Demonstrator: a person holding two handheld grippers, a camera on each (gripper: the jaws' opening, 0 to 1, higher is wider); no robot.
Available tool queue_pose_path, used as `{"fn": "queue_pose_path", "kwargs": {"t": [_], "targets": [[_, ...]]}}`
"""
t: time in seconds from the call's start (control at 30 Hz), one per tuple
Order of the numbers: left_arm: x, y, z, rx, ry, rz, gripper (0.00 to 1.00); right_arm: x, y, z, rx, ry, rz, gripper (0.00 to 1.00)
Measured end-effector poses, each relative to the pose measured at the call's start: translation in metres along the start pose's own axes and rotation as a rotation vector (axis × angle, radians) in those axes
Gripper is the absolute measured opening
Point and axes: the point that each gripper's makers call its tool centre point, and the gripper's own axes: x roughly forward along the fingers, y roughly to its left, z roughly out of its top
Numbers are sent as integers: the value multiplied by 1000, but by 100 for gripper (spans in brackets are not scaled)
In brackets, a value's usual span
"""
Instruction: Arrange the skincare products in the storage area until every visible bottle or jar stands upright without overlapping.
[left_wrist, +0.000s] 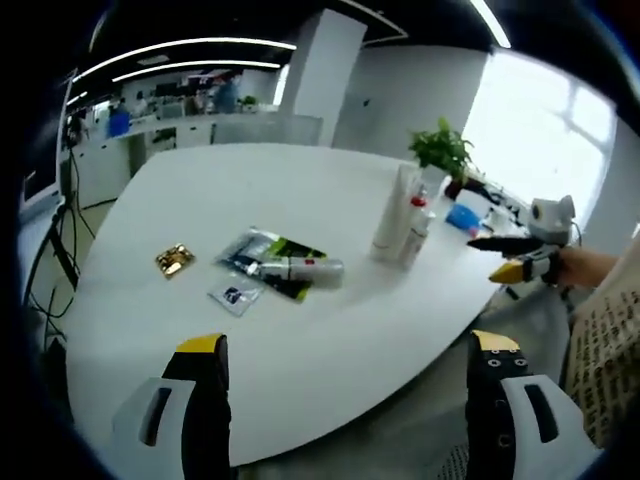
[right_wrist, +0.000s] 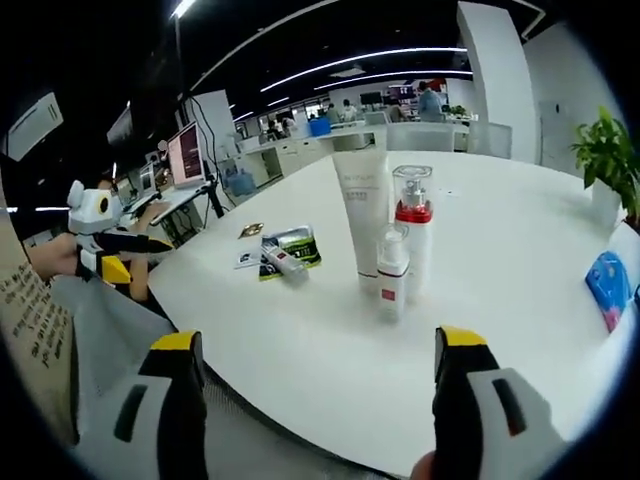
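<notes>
Off table (left_wrist: 300, 180) edge, both hand-held grippers (left_wrist: 350, 355) (right_wrist: 315, 350) hover, jaws apart.

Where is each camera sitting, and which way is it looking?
Left gripper view: rides on the left tongs, open, off the table's edge, facing the lying bottle; the right tongs show.
Right gripper view: rides on the right tongs, open, facing the standing tube from another side; the left tongs and a hand show.
Shared: white table, lying bottle, standing tube.
</notes>
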Motion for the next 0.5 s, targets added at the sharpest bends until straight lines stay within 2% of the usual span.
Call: {"fn": "queue_pose_path", "kwargs": {"t": [0.27,0.4,0.5], "targets": [[1,-3,5,0,-16,10,97,5,4,1,-7,14,13,95],[4,-8,12,-15,-68,-5,97,12,15,6,-28,14,38,94],[5,-9,4,32,-30,-3,97,19,23,8,-59,28,60,93]]}}
